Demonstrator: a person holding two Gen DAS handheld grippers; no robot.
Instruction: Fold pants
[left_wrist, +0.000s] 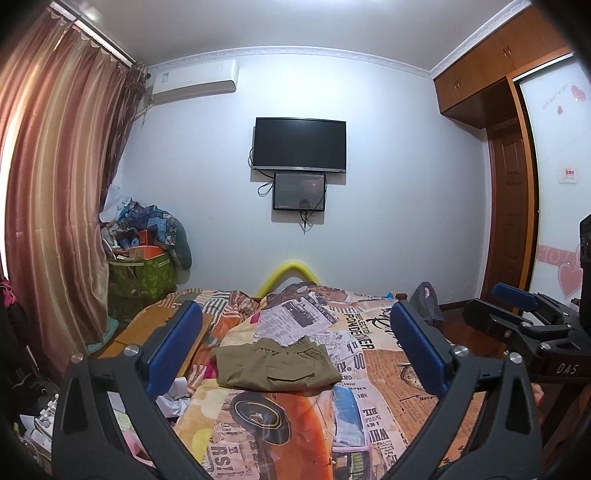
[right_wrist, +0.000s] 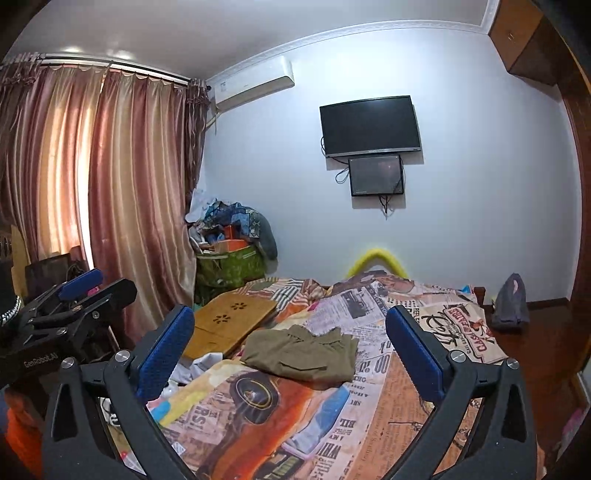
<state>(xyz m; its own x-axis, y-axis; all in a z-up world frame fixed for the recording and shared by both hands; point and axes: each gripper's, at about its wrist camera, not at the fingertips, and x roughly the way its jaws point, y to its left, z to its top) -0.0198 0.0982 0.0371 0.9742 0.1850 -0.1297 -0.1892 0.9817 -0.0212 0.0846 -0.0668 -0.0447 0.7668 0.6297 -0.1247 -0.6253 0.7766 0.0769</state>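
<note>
Olive-green pants lie folded into a compact rectangle on the newspaper-print bedspread; they also show in the right wrist view. My left gripper is open and empty, held above the bed's near part, short of the pants. My right gripper is open and empty, likewise held back from the pants. The right gripper shows at the right edge of the left wrist view; the left gripper shows at the left of the right wrist view.
A wooden lap tray lies on the bed left of the pants. A green basket piled with clutter stands by the curtain. A TV and small screen hang on the far wall. A grey bag sits right of the bed.
</note>
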